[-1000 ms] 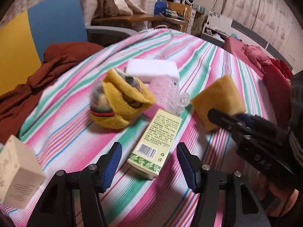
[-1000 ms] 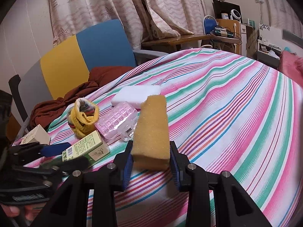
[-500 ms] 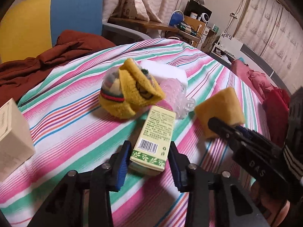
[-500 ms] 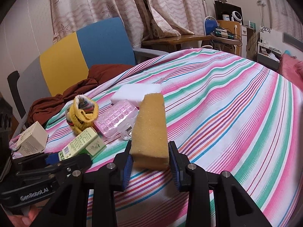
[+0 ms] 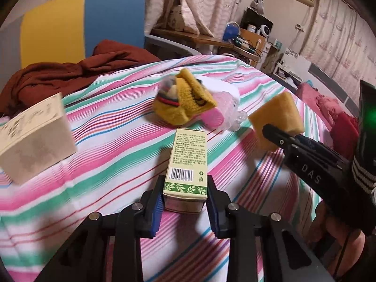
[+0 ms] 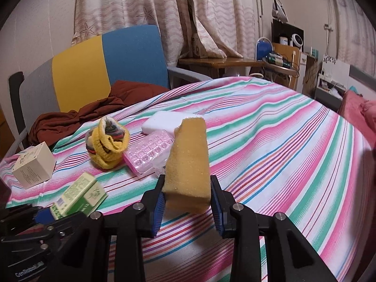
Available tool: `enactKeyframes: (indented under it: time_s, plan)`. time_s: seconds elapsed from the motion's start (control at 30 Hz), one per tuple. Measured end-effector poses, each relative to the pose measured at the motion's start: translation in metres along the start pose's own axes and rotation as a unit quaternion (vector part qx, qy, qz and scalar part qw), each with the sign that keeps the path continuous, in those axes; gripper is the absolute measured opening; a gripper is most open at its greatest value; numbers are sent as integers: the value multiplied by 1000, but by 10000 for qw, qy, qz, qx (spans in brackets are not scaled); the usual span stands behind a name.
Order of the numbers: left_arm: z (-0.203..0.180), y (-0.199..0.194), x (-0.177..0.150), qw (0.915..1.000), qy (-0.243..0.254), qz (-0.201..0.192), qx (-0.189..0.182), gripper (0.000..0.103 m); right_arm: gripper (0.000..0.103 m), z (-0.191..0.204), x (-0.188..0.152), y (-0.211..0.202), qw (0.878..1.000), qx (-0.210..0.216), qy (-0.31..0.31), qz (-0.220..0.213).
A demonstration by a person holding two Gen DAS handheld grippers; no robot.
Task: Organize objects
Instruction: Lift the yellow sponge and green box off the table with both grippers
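Our left gripper (image 5: 184, 208) has its jaws pinching the green box (image 5: 186, 164); the right gripper (image 6: 186, 205) pinches the yellow sponge (image 6: 189, 162). Both seem lifted off the striped cloth (image 6: 270, 145). The sock bundle (image 6: 108, 144), pink case (image 6: 148, 155), white block (image 6: 164, 119) and beige carton (image 6: 33, 164) remain unsorted.

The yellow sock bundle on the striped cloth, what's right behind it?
Behind the yellow sock bundle lie a pink plastic case and a white block. The bundle covers the case's near corner, so whether they touch cannot be seen.
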State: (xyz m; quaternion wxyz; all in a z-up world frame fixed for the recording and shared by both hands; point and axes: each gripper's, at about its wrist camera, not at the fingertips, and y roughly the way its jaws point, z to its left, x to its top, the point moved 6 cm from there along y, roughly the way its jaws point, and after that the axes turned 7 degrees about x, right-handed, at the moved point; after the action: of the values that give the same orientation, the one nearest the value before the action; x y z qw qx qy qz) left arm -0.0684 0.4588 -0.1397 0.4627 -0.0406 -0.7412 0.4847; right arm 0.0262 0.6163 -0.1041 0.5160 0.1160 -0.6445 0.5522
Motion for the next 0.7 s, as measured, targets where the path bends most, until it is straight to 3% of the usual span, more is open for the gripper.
enactKeyframes:
  time_s: [0.7]
  plan:
    - [14,-52,-46,9995,19,-292,121,31,35,29,-15,-33,9990,-32,-401,-197]
